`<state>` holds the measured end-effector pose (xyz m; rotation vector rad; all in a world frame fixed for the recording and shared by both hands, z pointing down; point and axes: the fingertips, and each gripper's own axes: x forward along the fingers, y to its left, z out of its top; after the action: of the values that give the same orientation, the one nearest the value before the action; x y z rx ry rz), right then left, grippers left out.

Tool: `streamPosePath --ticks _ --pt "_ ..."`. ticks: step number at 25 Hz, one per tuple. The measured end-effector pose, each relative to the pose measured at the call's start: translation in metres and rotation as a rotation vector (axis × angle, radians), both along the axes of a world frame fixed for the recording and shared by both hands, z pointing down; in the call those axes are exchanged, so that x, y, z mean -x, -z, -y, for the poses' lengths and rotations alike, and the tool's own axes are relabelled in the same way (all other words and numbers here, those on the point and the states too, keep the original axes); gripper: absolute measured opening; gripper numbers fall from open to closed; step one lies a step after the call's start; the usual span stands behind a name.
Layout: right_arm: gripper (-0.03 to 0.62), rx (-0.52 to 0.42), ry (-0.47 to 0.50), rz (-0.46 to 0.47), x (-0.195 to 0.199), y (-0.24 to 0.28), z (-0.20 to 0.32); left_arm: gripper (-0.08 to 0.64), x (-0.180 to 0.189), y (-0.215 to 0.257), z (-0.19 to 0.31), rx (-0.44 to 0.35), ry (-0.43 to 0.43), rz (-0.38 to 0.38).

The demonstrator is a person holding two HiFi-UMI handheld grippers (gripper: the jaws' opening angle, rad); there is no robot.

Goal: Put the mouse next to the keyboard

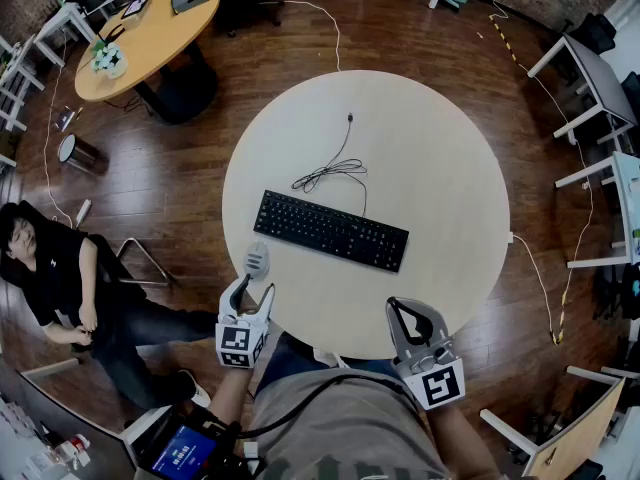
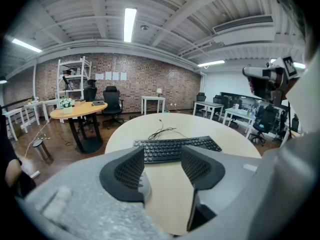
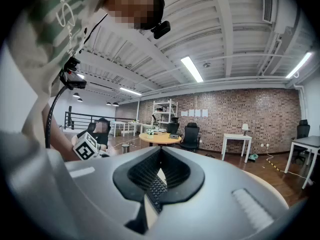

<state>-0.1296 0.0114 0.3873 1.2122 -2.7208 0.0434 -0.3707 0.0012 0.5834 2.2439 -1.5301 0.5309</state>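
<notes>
the mouse [image 1: 257,260] lies close to the near rim of the round white bench [image 1: 440,158], near the left end of the black keyboard [image 1: 330,230] with a gap of bare bench between them. the left hand-held gripper [image 1: 253,288] points at the mouse from the bench edge, its jaws spread apart with nothing pressed between them and the tips just short of the mouse. the right hand-held gripper [image 1: 405,308] hangs over the near rim further right, its jaws closed together and empty. a loose cable [image 1: 335,168] lies coiled beyond the keyboard
</notes>
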Motion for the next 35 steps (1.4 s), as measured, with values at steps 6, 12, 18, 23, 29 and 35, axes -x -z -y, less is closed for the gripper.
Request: streamPosePath --ticks 6,12,18,23,29,35 --pt "0.005 0.040 0.028 -0.002 0.010 -0.012 0.007 0.282 0.030 -0.091 0.030 0.235 0.022 0.041" --pt "0.005 0.103 -0.038 -0.040 0.009 -0.028 0.013 0.285 0.051 -0.131 0.052 0.335 0.006 0.099" --pt "0.005 0.101 -0.081 -0.044 0.004 -0.030 0.016 0.287 0.050 -0.153 0.052 0.426 -0.011 0.127" --pt "0.005 0.103 -0.093 -0.047 0.003 -0.033 0.016 0.296 0.045 -0.157 0.054 0.439 -0.035 0.158" --pt "0.005 0.091 -0.084 -0.046 0.004 -0.033 0.009 0.295 0.039 -0.159 0.046 0.463 -0.044 0.144" --pt "0.005 0.088 -0.076 -0.046 0.000 -0.033 -0.002 0.295 0.030 -0.158 0.028 0.451 -0.022 0.139"
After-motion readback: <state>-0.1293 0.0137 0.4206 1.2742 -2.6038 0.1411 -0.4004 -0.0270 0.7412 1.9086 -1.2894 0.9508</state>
